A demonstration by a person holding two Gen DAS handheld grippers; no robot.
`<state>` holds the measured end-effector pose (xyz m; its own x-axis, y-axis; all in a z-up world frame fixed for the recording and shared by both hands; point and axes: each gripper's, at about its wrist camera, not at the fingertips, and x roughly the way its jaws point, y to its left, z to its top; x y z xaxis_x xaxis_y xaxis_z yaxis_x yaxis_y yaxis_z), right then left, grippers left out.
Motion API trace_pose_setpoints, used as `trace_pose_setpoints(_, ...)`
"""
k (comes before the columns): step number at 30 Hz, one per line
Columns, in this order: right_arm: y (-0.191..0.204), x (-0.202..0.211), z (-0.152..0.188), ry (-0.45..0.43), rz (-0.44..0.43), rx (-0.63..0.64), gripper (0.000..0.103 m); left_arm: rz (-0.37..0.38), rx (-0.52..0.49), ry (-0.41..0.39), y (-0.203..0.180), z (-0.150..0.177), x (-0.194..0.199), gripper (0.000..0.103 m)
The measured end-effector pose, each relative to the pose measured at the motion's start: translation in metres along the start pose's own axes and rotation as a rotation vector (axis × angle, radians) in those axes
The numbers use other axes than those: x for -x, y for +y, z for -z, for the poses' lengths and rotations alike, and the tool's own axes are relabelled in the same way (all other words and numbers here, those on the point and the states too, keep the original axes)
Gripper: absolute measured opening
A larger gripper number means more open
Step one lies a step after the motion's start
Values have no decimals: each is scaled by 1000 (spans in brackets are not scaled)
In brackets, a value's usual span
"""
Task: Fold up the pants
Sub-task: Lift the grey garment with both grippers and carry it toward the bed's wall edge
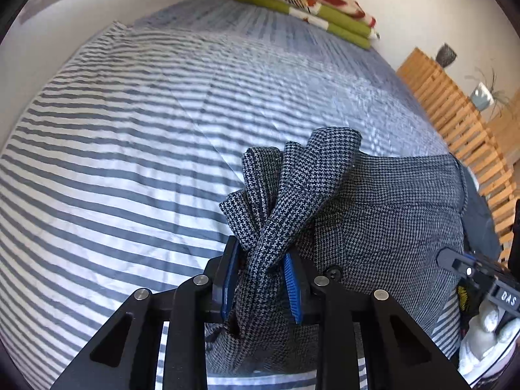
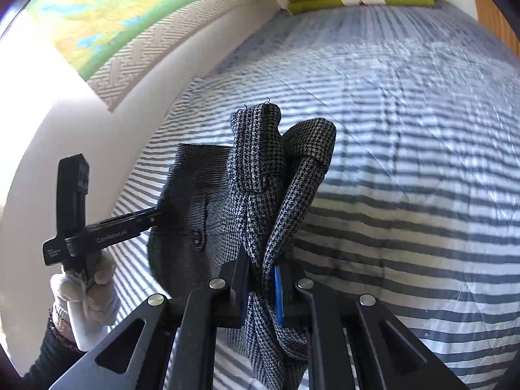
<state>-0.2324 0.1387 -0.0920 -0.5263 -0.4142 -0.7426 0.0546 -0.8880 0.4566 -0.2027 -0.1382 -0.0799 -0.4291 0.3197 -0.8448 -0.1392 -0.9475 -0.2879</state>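
The pants [image 1: 383,214] are black-and-white houndstooth cloth, held up above a striped bed. My left gripper [image 1: 261,260] is shut on a bunched fold of the pants, which fans out past its blue pads [image 1: 291,282]. In the right wrist view my right gripper [image 2: 260,269] is shut on another bunch of the pants [image 2: 260,175], which stands up between its fingers. The cloth stretches between the two grippers. The other gripper [image 2: 78,227], held by a gloved hand [image 2: 87,289], shows at the left in the right wrist view, and the other gripper [image 1: 477,269] shows at the right edge of the left wrist view.
The bed [image 1: 130,130] wears a grey-and-white striped cover. A folded green, white and red blanket [image 1: 308,3] lies at its far end against the wall. A wooden slatted frame [image 1: 455,104] runs along the right side. A white wall [image 2: 65,149] borders the left.
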Motion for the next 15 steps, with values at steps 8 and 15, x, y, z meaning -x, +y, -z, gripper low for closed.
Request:
trace_pose_setpoints(8,90,-37,-35,-21,-114,91,10,-86,100,-133,92,-33,80,25)
trace_pose_setpoints(15,173,-123,-87,-34,-204,138,10,-215,203,-210,196,-86,123,20)
